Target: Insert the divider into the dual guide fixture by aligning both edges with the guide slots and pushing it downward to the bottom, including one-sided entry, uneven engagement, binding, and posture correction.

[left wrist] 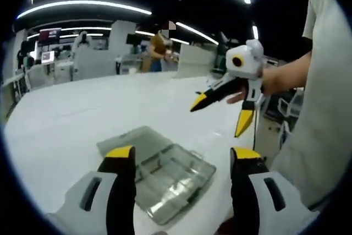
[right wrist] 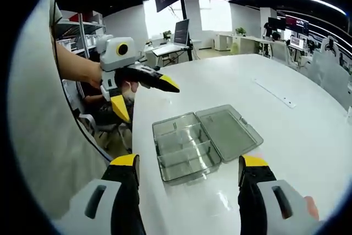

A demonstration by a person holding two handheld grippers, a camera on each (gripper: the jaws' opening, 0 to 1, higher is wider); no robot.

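A clear plastic compartment box lies open on the white table, its flat lid folded out beside it. In the right gripper view the box tray shows thin partitions inside, with the lid to its right. My left gripper is open just above the box, holding nothing. My right gripper is also open and empty, close over the tray's near edge. Each gripper appears in the other's view, raised in the air with its jaws apart: right gripper, left gripper.
The person's light-shirted torso stands at the table edge beside the box. A thin flat strip lies farther out on the table. Desks, monitors and a standing person are far behind.
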